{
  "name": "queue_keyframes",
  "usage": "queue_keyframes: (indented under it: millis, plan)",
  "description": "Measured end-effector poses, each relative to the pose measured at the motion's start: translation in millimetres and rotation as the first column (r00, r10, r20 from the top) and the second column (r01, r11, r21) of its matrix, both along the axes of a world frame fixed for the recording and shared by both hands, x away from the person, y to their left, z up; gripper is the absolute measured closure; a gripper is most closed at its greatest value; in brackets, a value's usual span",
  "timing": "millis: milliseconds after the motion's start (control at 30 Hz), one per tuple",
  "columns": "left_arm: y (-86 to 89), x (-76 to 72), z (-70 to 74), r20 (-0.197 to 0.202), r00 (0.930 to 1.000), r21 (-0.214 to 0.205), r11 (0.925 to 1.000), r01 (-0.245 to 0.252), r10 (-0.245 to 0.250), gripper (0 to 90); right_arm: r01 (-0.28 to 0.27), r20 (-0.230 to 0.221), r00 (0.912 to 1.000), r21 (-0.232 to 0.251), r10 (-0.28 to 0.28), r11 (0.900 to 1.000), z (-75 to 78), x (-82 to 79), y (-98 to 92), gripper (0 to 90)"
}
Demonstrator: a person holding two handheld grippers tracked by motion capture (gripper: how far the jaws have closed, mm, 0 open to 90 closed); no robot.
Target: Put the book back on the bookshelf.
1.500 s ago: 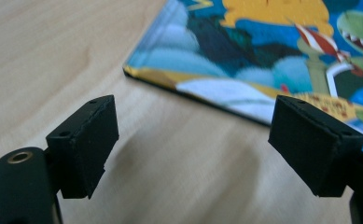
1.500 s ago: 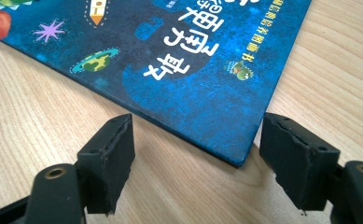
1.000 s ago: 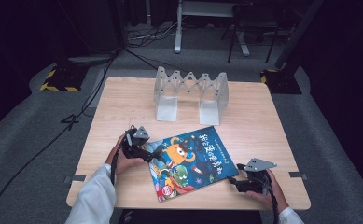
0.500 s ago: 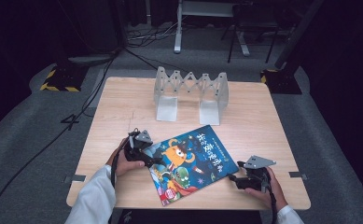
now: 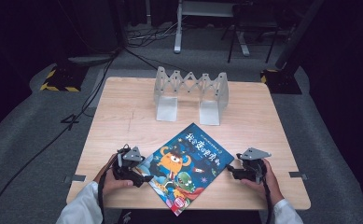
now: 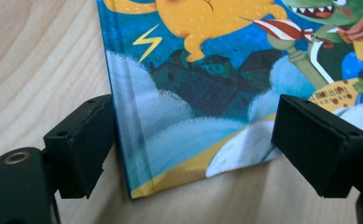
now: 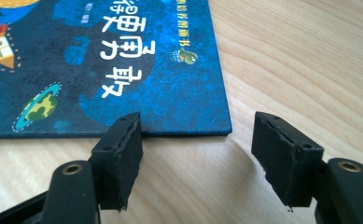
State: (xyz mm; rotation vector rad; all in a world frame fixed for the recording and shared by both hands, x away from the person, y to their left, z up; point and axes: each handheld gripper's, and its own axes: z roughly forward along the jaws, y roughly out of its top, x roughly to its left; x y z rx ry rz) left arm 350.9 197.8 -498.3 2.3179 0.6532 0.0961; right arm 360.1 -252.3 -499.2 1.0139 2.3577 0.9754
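Both open tools (image 5: 144, 177) (image 5: 230, 171) flank the book (image 5: 186, 165); its spine (image 6: 123, 121) fronts the left one

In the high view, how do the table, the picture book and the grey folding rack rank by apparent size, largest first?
1. Table
2. Picture book
3. Grey folding rack; it stands farther from the camera, so its place below the book is unsure.

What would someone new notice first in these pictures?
A bright picture book lies askew at the near middle of the wooden table. The left gripper and the right gripper flank it, jaws open. Behind stands a grey folding book rack.
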Motion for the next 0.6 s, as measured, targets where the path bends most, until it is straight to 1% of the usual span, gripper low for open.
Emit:
queue_keyframes:
  millis: [100,167,200,233,267,300,333,367,400,467,500,533,567,600]
  plan:
    - [1.9,-8.4,0.2,-0.006,1.0000,0.003,1.0000,-0.004,0.004,13.9,0.001,-0.007,1.0000,0.003,-0.001,1.0000,0.2,6.5,2.2,34.7]
    - [2.1,-13.7,-0.5,-0.001,1.0000,0.000,1.0000,-0.008,0.008,13.2,0.007,-0.012,0.9999,-0.004,-0.007,1.0000,1.0,11.4,4.7,34.6]
    - [1.4,-17.1,-1.0,0.006,1.0000,0.010,1.0000,0.002,-0.002,12.1,0.008,-0.012,0.9999,-0.008,-0.009,0.9999,1.3,13.5,5.9,34.5]
    - [-0.8,-20.9,-1.7,0.030,0.9994,0.037,0.9992,0.017,-0.018,10.5,0.005,-0.006,1.0000,-0.018,-0.006,0.9998,1.7,17.6,7.7,34.3]
    - [-4.1,-24.5,-2.3,0.048,0.9985,0.063,0.9977,0.024,-0.027,8.9,0.010,-0.010,0.9999,-0.022,-0.010,0.9997,2.2,20.9,9.1,34.3]
    - [-7.7,-27.3,-2.5,0.058,0.9980,0.085,0.9962,0.022,-0.027,6.8,0.009,-0.016,0.9998,-0.021,-0.009,0.9997,2.6,25.1,9.9,34.1]
    - [-10.1,-29.1,-2.1,0.055,0.9983,0.094,0.9955,0.016,-0.021,5.1,0.009,-0.018,0.9998,-0.022,-0.010,0.9997,2.6,29.4,10.3,33.4]
    - [-13.7,-31.6,-0.9,0.050,0.9985,0.104,0.9944,0.018,-0.023,5.1,0.013,-0.029,0.9995,-0.017,-0.013,0.9998,2.8,36.9,10.6,33.3]
    - [-13.7,-31.6,-0.9,0.050,0.9985,0.104,0.9944,0.018,-0.023,5.5,0.013,-0.029,0.9995,-0.017,-0.013,0.9998,2.8,36.9,10.6,33.3]
    - [-15.6,-33.9,-2.2,0.055,0.9981,0.085,0.9961,0.024,-0.029,6.0,0.019,-0.030,0.9994,-0.013,-0.019,0.9997,2.6,44.3,11.4,32.9]
    - [-16.7,-34.6,-2.6,0.058,0.9978,0.082,0.9963,0.026,-0.031,5.9,0.021,-0.026,0.9994,-0.016,-0.021,0.9996,2.5,47.4,12.0,32.4]
    - [-19.5,-35.6,-3.3,0.062,0.9977,0.073,0.9970,0.024,-0.029,6.0,0.042,-0.027,0.9987,-0.025,-0.043,0.9988,3.1,53.5,13.3,31.6]
    - [-19.5,-35.6,-3.3,0.062,0.9977,0.073,0.9970,0.024,-0.029,5.9,0.042,-0.027,0.9987,-0.025,-0.043,0.9988,3.1,53.5,13.3,31.6]
    - [-21.6,-36.1,-3.4,0.064,0.9976,0.073,0.9971,0.023,-0.027,5.9,0.054,-0.021,0.9983,-0.031,-0.055,0.9981,3.3,55.2,13.8,31.9]
